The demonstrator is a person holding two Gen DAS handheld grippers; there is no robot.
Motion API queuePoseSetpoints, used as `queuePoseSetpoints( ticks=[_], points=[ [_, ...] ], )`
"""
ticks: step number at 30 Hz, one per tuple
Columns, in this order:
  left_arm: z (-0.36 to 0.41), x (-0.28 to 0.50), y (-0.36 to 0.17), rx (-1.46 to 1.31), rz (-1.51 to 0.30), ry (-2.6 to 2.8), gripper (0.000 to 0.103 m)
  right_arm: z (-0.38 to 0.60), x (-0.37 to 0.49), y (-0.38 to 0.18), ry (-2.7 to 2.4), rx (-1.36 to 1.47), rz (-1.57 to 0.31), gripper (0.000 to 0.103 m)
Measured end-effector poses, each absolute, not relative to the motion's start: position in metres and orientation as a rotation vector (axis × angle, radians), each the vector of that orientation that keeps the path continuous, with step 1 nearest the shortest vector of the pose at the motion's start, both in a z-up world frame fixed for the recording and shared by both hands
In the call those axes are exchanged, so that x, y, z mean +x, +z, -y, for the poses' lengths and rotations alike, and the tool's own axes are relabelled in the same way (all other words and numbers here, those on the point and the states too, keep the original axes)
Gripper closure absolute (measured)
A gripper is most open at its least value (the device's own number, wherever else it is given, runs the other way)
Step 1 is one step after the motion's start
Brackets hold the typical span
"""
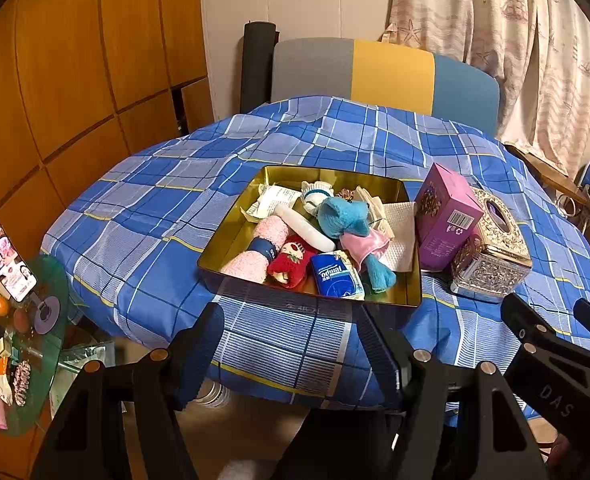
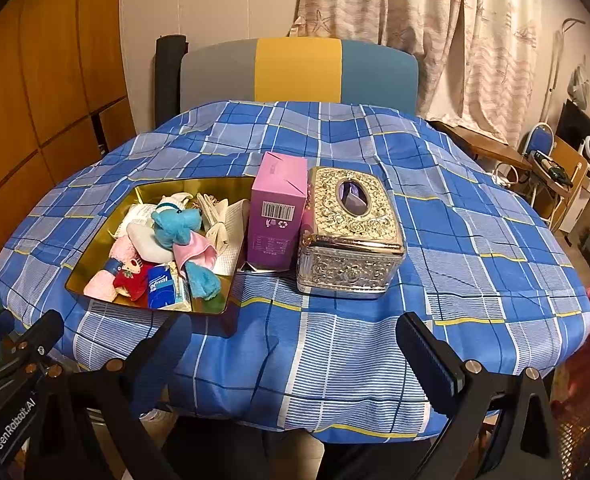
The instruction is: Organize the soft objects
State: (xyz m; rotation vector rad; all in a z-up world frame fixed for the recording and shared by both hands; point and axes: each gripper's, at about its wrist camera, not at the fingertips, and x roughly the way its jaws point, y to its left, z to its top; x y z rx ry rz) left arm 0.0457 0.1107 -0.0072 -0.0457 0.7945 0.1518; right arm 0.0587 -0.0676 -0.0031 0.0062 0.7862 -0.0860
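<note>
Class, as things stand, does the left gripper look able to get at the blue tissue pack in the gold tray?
Probably yes: left gripper is open, and the blue tissue pack lies uncovered by the gold tray's near rim.

A tray (image 2: 95, 276) is set on the clothed table (image 2: 455, 240), left of centre. In it a plush toy (image 2: 175, 226) is laid over a rolled towel (image 2: 107, 276), a tissue pack (image 2: 161, 286) and other soft items. Just right of the tray a carton (image 2: 275, 220) is stood upright — touching a tissue box (image 2: 351, 232) on its right. A chair (image 2: 299, 74) is placed behind the table.
</note>
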Motion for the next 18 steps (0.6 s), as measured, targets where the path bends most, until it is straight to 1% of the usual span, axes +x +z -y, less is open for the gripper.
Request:
queuePoseSetpoints(
  ticks=[18],
  points=[
    [-0.1103,0.0484,-0.0121,-0.026,-0.804,0.166,0.034,0.0654,0.0614,-0.0078,-0.079,0.011,-0.809,0.000]
  ],
)
